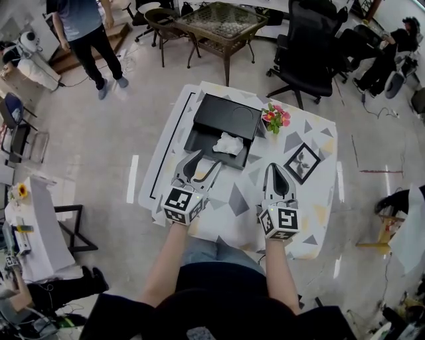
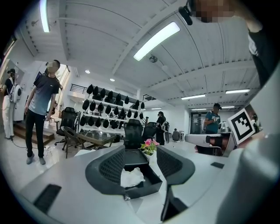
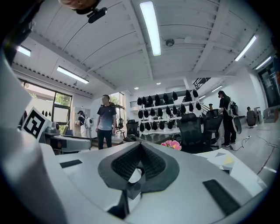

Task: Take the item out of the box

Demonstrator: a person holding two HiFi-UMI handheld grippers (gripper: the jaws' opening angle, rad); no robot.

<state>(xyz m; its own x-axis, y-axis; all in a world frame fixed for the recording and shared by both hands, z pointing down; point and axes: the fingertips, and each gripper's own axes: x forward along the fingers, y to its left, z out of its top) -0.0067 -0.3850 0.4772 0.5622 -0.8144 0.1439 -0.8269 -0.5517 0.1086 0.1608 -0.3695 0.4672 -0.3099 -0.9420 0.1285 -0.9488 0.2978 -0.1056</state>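
A black box (image 1: 199, 143) lies open on the patterned table, its lid (image 1: 229, 114) folded back. Inside its tray rests a crumpled white item (image 1: 228, 143), also seen between the left jaws as a white lump (image 2: 132, 177) in the black box (image 2: 148, 181). My left gripper (image 1: 204, 161) stands open at the tray's near edge, empty, its jaws spread either side of the box front. My right gripper (image 1: 277, 171) rests on the table to the right of the box, its jaws together with nothing between them; the right gripper (image 3: 139, 151) shows its tips meeting.
A small pot of pink flowers (image 1: 275, 117) stands right of the lid, and a black picture frame (image 1: 302, 162) lies beyond the right gripper. A glass-top table (image 1: 222, 20), office chairs (image 1: 305, 46) and a standing person (image 1: 83, 30) are behind the table.
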